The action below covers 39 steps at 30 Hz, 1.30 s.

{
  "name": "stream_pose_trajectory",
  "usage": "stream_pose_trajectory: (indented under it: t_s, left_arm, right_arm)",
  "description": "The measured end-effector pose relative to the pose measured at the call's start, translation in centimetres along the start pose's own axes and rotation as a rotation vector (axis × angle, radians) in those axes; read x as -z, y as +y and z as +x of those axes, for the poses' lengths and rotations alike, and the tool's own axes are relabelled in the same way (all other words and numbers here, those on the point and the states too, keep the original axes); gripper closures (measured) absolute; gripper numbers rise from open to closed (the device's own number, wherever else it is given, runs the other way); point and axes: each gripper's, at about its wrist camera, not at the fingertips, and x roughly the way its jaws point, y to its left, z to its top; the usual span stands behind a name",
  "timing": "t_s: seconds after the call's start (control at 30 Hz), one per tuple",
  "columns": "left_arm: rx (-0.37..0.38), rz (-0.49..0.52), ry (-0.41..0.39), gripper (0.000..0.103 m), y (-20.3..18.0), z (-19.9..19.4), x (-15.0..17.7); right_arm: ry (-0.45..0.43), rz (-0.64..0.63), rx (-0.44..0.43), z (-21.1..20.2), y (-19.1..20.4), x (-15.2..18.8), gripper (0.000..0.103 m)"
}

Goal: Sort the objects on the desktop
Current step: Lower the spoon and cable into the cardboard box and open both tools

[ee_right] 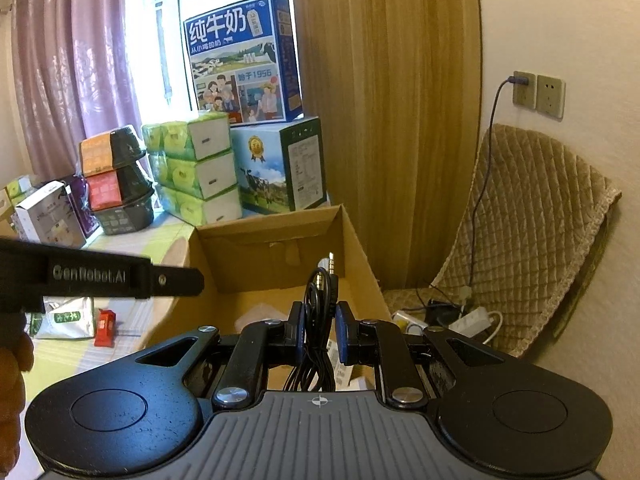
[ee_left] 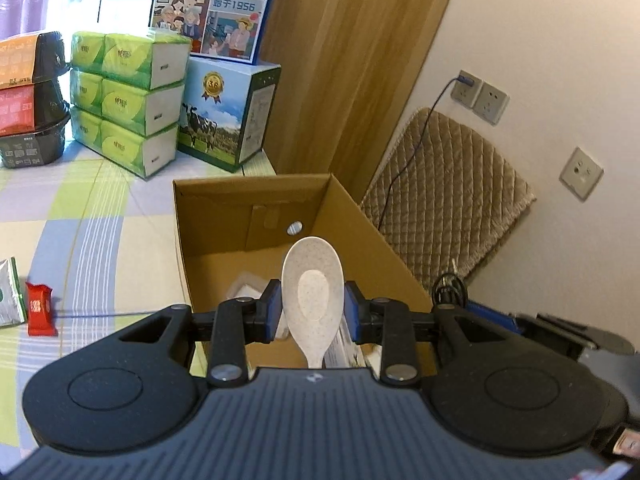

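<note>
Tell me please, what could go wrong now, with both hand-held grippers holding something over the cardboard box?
1. The left hand-held gripper holds the white spoon only by its bowl edges; it might slip or tip out early.
2. The coiled black audio cable in the right hand-held gripper hangs in loose loops, which could snag on the cardboard box rim.
3. Both are close over the same box and might bump.
</note>
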Motion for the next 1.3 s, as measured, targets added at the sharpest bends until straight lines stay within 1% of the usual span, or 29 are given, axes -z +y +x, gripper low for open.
stream_pose_trajectory:
  t_s: [0.17,0.2,0.27,0.33,0.43,0.73,0.9,0.93,1.0,1.07,1.13,1.3]
  left_arm:
    - [0.023,-0.029,-0.017,0.076,0.4,1.0,-0.8]
    - [0.021,-0.031,-0.016,0.076,0.5,1.3,-0.8]
    - [0.001,-0.026,-0.013,0.07,0.7,1.7,-0.8]
    - [-0.007,-0.027,-0.012,0.07,1.0,1.7,-0.6]
    - [-0.014,-0.049,0.0,0.07,1.9,1.6,-0.1]
    - [-0.037,-0.056,0.002,0.07,3.0,0.0,1.2]
    - [-0.051,-0.069,-0.009,0.07,3.8,-1.0,1.4]
    - [-0.053,-0.071,-0.01,0.069,3.9,-1.2,1.4]
    - [-0.06,-0.076,-0.013,0.067,4.3,-1.6,1.5]
    - [-0.067,-0.076,-0.016,0.062,4.6,-2.1,1.7]
    - [-0.073,-0.081,-0.018,0.056,4.9,-2.6,1.9]
    - [-0.085,-0.099,-0.021,0.052,5.7,-4.0,2.9]
  right_arm:
    - [0.005,-0.003,0.004,0.7,0.0,-0.4,0.091]
    - [0.006,-0.003,0.004,0.8,-0.1,-0.4,0.091]
    - [0.008,-0.002,0.005,0.8,-0.1,-0.4,0.091]
    - [0.01,-0.003,0.005,0.9,0.0,-0.3,0.091]
    - [0.018,-0.001,0.006,1.0,-0.1,0.0,0.091]
    - [0.026,0.011,-0.005,1.1,0.2,0.4,0.091]
    - [0.018,0.04,-0.054,1.7,0.5,-0.6,0.09]
    - [0.01,0.039,-0.062,1.8,0.7,-0.8,0.089]
    - [-0.005,0.028,-0.063,1.7,1.0,-1.2,0.084]
    - [-0.013,0.033,-0.058,1.5,1.0,-1.5,0.077]
    - [-0.019,0.044,-0.052,1.1,0.9,-1.4,0.073]
    - [-0.015,0.063,-0.042,-0.3,0.8,-0.7,0.066]
